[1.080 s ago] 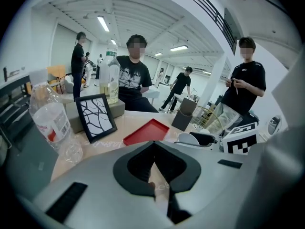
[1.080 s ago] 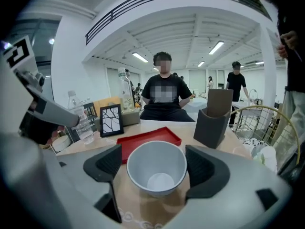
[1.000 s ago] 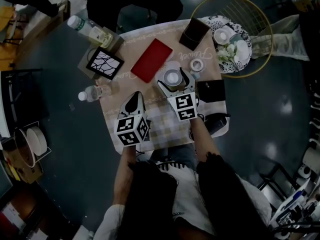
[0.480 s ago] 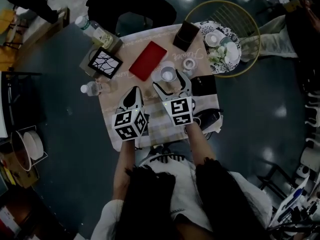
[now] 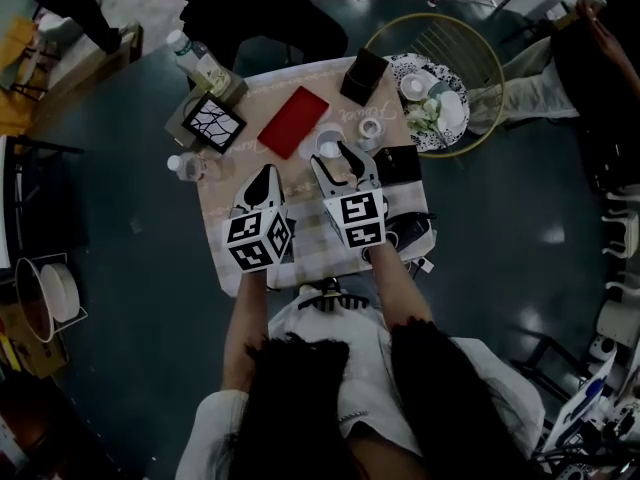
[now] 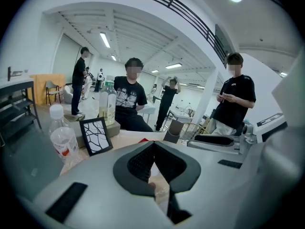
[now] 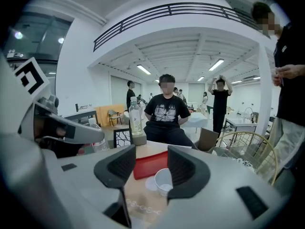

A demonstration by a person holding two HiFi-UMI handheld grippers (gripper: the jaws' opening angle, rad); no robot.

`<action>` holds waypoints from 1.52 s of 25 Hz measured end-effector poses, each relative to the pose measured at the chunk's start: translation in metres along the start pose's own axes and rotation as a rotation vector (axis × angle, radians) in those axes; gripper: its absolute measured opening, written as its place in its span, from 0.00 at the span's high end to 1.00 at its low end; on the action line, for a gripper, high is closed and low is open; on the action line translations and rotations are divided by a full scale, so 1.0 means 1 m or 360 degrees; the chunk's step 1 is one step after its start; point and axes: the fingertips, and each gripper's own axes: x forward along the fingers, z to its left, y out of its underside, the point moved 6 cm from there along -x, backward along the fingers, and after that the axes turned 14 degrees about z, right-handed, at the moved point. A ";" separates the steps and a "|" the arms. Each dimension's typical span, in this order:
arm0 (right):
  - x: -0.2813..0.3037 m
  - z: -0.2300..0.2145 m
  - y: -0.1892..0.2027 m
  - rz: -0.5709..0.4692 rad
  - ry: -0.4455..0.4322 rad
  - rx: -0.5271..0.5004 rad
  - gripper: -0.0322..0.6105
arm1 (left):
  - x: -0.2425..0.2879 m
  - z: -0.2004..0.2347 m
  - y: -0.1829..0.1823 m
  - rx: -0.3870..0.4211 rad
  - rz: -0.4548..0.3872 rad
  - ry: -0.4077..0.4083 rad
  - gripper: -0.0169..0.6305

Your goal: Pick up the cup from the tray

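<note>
A small white cup point(image 7: 163, 181) stands on the table just in front of the red tray point(image 7: 147, 165), not on it. It sits between the jaws of my right gripper point(image 7: 151, 163), close against the right pad, with a gap on the left side. These jaws are closing. From above, the cup point(image 5: 328, 144) shows at the tips of the right gripper point(image 5: 336, 154), beside the tray point(image 5: 300, 121). My left gripper point(image 5: 264, 176) hovers over the table to the left, its jaws shut and empty, tips meeting in the left gripper view point(image 6: 153, 144).
On the table stand a framed picture point(image 5: 212, 123), a water bottle point(image 5: 185, 166), a dark box point(image 5: 362, 76), a small roll point(image 5: 369, 128) and a black pad point(image 5: 398, 164). A gold wire basket point(image 5: 470, 43) holds a patterned plate. People sit and stand beyond the far edge.
The right gripper's jaws have narrowed around the cup. The left gripper stays shut beside it. The head camera has pulled back, so the table looks smaller.
</note>
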 end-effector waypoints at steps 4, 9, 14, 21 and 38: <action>-0.012 0.008 -0.002 -0.0018 -0.0001 0.0041 0.78 | -0.010 0.001 0.004 0.0007 0.0005 -0.0033 0.96; -0.018 0.014 -0.003 -0.0018 0.0032 0.0012 0.92 | -0.018 0.003 0.007 0.0003 -0.0019 -0.0031 0.97; -0.020 0.022 0.002 0.0028 -0.0023 -0.0008 0.94 | -0.023 0.001 0.011 0.0007 -0.0028 -0.0018 0.97; -0.025 0.027 0.007 0.0074 -0.0031 -0.0036 0.94 | -0.030 -0.005 0.014 0.0020 -0.0032 -0.0003 0.96; -0.029 0.031 0.007 0.0071 0.0003 -0.0047 0.94 | -0.033 -0.008 0.016 0.0040 -0.0040 0.0012 0.97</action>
